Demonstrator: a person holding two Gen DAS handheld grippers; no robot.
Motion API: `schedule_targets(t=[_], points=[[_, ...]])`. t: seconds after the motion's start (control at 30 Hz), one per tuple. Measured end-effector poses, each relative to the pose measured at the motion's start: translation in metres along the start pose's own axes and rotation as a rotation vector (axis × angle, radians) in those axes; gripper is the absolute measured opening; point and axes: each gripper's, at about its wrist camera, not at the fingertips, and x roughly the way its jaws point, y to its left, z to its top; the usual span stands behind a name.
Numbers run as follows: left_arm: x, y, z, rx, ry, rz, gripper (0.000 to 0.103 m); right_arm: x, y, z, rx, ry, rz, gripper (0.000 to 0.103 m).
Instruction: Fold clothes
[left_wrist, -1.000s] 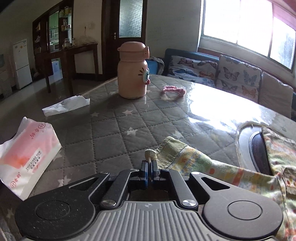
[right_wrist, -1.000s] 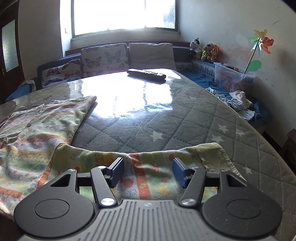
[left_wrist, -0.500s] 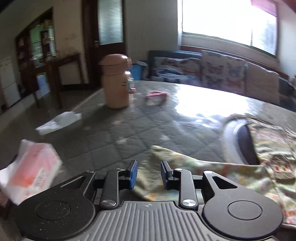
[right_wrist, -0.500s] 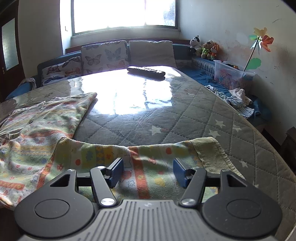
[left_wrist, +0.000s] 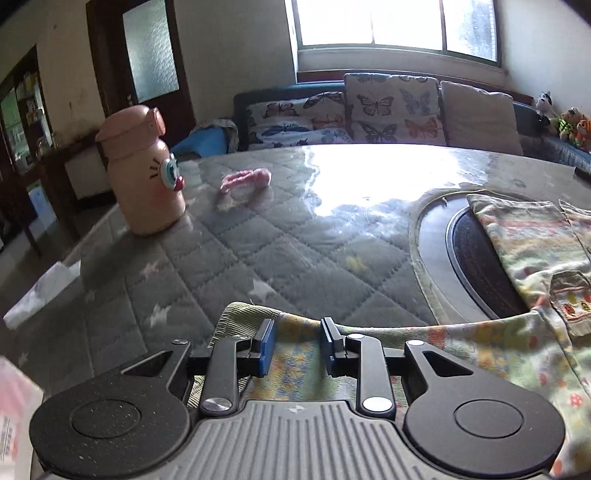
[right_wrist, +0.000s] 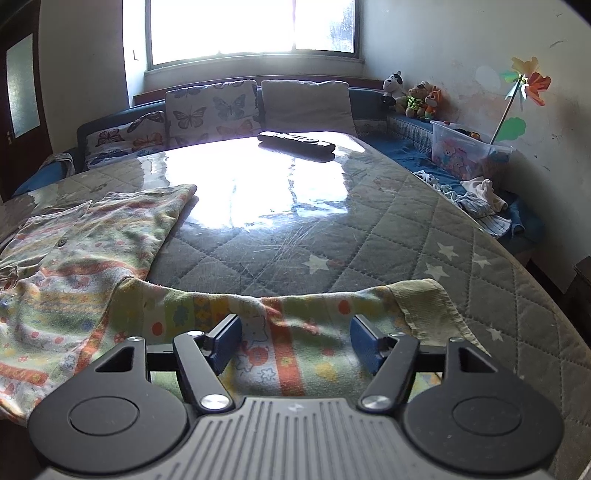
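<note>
Left gripper (left_wrist: 297, 345): jaws spread, over one sleeve near its ribbed cuff, pinching nothing.
Right gripper (right_wrist: 295, 341): jaws spread wide, over the other sleeve.
Shirt (right_wrist: 77, 258): patterned, lies flat at the near edge of the bench (right_wrist: 280, 236), sleeves spread along that edge.
Bottle (left_wrist: 142, 173): pink, upright, by the far left edge.
Remote (right_wrist: 295, 142): at the far edge.
</note>
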Motion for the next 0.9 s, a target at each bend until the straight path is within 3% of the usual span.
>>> schedule_targets(t=[0.27, 0.33, 0.53, 0.67, 0.9], points=[[0.007, 0.002, -0.002, 0.056, -0.06, 0.034, 0.032, 0.016, -0.002, 0.011, -0.018, -0.013, 0.021, 0.073], [0.008, 0.002, -0.004, 0.071, -0.076, 0.047, 0.036, 0.015, -0.001, 0.011, -0.028, -0.019, 0.029, 0.073], [-0.001, 0.003, 0.0, 0.05, -0.04, 0.072, 0.034, -0.004, 0.013, 0.011, -0.075, -0.039, 0.054, 0.073], [-0.027, -0.02, -0.001, 0.094, -0.074, 0.016, 0.035, -0.018, 0.025, 0.012, -0.112, -0.055, 0.084, 0.073], [-0.063, -0.086, -0.004, 0.222, -0.136, -0.183, 0.036, -0.04, 0.076, 0.018, -0.232, -0.069, 0.273, 0.071]])
